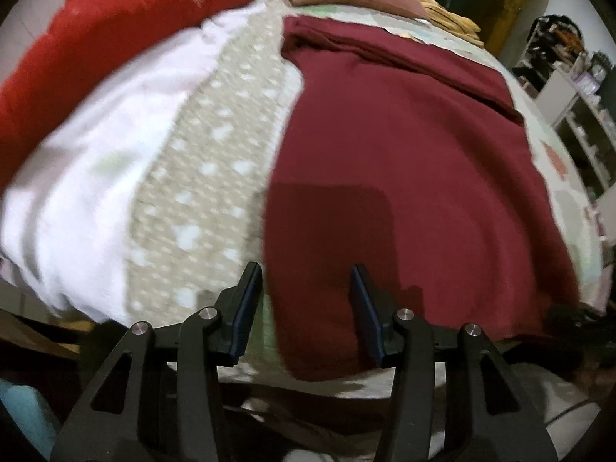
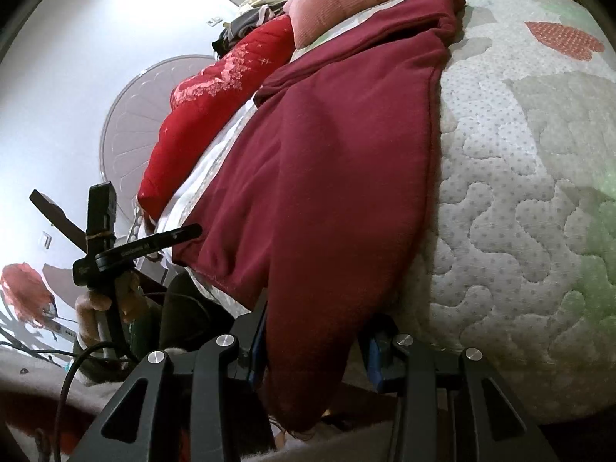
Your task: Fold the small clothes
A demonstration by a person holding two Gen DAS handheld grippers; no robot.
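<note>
Bed-edge (image 2: 519,192): right tool (image 2: 313,342) angled downward

bed: quilted cover (image 2: 519,200) | wall (image 2: 77,77): white (round fan-shaped motif) | shelves (image 1: 585,123): right

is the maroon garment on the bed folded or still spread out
Partly folded: the maroon garment has one strip doubled over along its far edge, the rest lying flat on the quilt.

A dark maroon garment (image 1: 404,177) is lying spread flat across the bed, its far end folded over into a thick band. Its near edge is hanging over the side of the mattress, drooping in a soft, rounded flap (image 2: 308,308).
</note>
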